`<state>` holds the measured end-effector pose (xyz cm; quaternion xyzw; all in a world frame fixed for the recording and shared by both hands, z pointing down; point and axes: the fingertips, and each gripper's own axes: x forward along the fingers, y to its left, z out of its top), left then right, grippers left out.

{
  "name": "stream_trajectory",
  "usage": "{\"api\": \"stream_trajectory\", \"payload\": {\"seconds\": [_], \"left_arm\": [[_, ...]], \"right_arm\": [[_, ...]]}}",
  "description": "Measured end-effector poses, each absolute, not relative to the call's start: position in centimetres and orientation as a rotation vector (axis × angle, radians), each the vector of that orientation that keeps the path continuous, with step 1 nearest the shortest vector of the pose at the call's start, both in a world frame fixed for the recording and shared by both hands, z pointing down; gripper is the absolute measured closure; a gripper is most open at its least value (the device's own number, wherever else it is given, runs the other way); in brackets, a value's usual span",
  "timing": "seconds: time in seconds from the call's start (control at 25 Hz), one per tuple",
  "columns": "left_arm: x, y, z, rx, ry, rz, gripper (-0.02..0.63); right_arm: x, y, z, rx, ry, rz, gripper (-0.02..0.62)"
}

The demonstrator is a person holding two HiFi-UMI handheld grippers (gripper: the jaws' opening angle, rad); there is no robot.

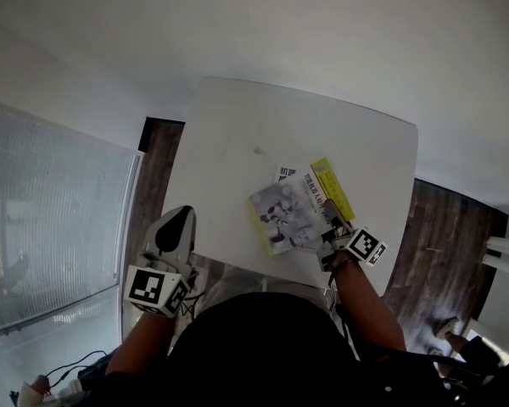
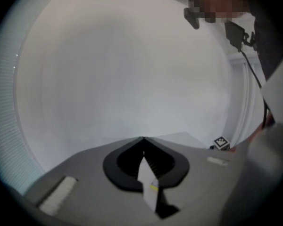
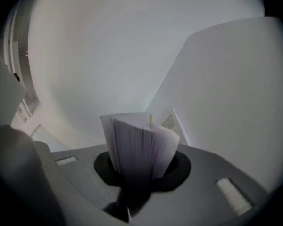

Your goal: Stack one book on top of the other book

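right gripper [image 1: 331, 231]: jaws nearly together, clamped on the near edge of the top book [image 3: 140, 147]. Its pages fan out upward between them.
top book: straight ahead of these jaws and running away from them, grey photo cover up. It hangs low over the other book. I cannot tell whether the two already touch.
lower book [image 1: 334, 185]: under and just beyond the held one, flat on the table [image 1: 237, 134]. A yellow band of its cover shows past the held book's right side, and a white printed corner shows past the far edge. In the right gripper view its barcode corner sits just ahead and to the right of the jaws.
deciding relation: the held book overlaps most of the lower one but looks offset toward the gripper and to its left. Squaring the stack likely calls for a small push away and to the right before letting go.
long axes: both books seem to run roughly along the gripper's pointing line, the top one slightly skewed.
left gripper [image 2: 142, 141]: well apart to the left, near the table's near edge. Its jaws meet at the tips and hold nothing, so the right hand is plainly the nearer one.
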<state>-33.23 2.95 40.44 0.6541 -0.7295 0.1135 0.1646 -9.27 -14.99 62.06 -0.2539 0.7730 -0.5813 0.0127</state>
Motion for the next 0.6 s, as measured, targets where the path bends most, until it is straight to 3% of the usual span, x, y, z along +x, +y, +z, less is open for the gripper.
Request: {"api": "stream_trajectory", "payload": {"seconds": [0.6], "left_arm": [[-32.4,4.4,40.1,1.823,-2.111,0.346,0.603]], "right_arm": [[-8.6,-15.1,64.2,-0.876,2.397,-1.892,0.515]]}}
